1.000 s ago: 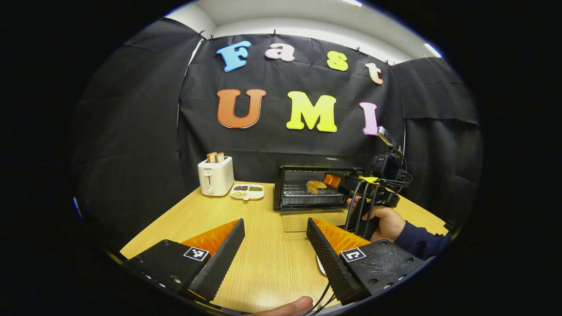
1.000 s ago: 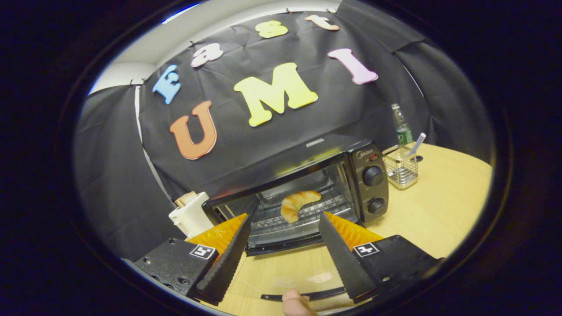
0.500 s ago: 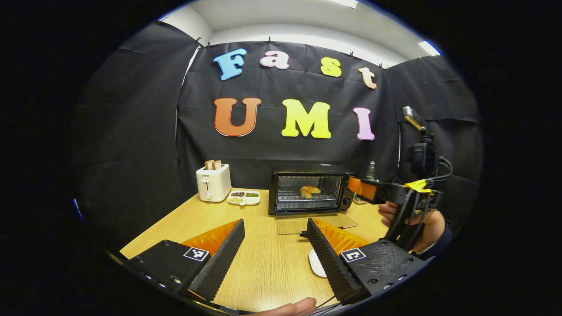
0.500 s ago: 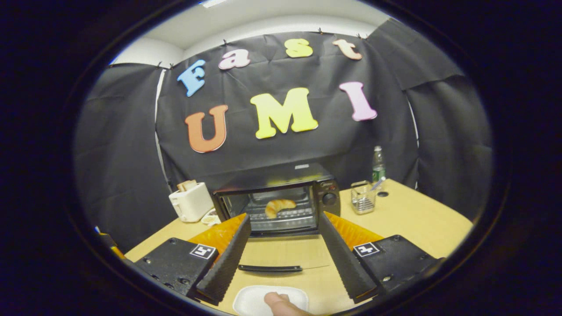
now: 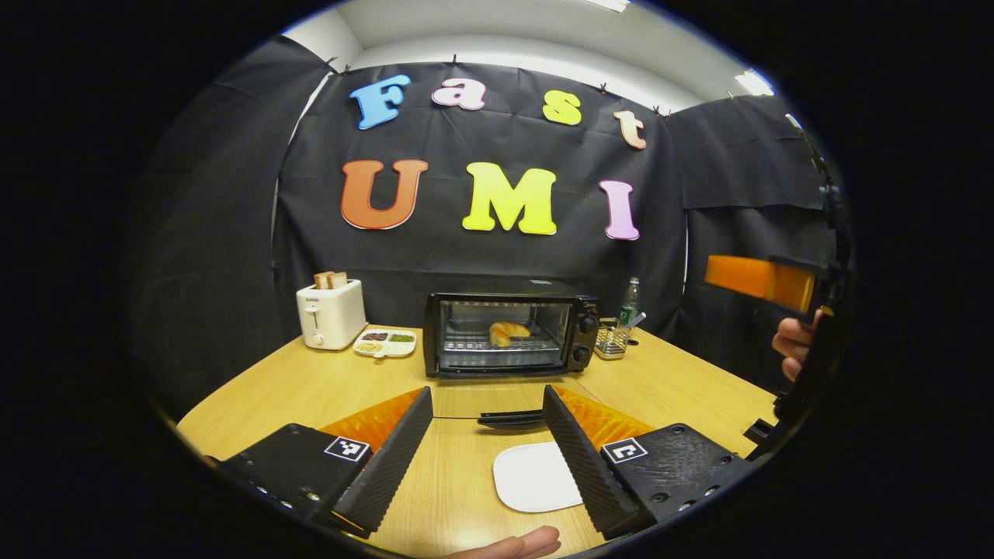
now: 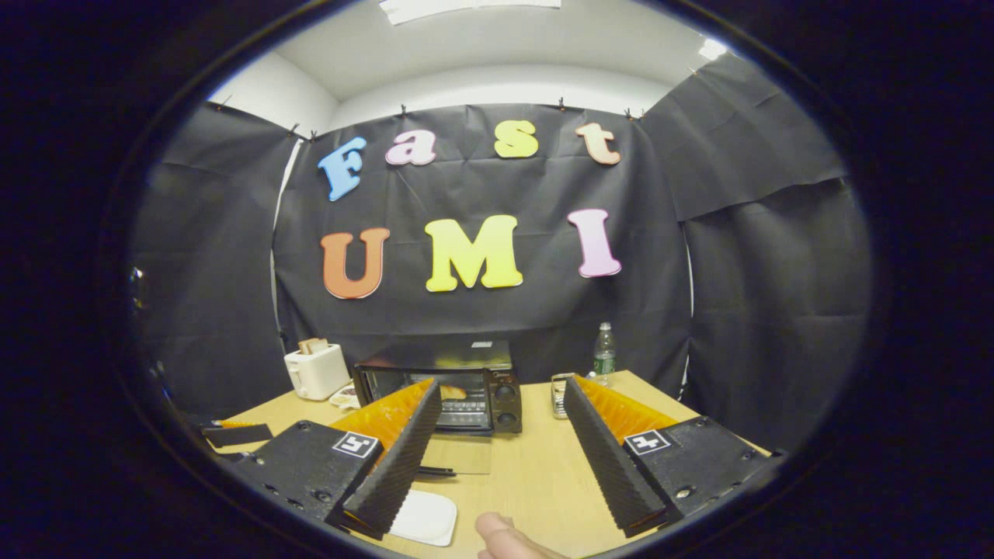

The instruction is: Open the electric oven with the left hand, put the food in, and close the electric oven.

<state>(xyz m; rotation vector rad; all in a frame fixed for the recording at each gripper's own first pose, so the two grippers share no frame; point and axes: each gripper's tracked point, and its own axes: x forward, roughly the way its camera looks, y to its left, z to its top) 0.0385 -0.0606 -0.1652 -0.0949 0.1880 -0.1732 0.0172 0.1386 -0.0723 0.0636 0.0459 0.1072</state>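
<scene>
The electric oven (image 5: 509,335) is seen at twelve o'clock of the left gripper (image 5: 485,442), its glass door (image 5: 497,402) folded down flat and the croissant (image 5: 509,332) resting on the rack inside. Both the left gripper and the right gripper (image 6: 501,442) are spread apart, with nothing held. The white plate (image 5: 532,476) lies bare at six o'clock of the door. The door handle (image 5: 509,418) could be missed or the oven pushed back if the door is lifted off-centre.

White two-slot toaster (image 5: 331,313) with toast slices (image 5: 330,279) standing in it, divided snack dish (image 5: 385,342) just right of the toaster, wire utensil basket (image 5: 612,340) and green-labelled bottle (image 5: 630,300) farther right, white plate (image 5: 536,477) nearer on the wooden table (image 5: 303,384)
</scene>
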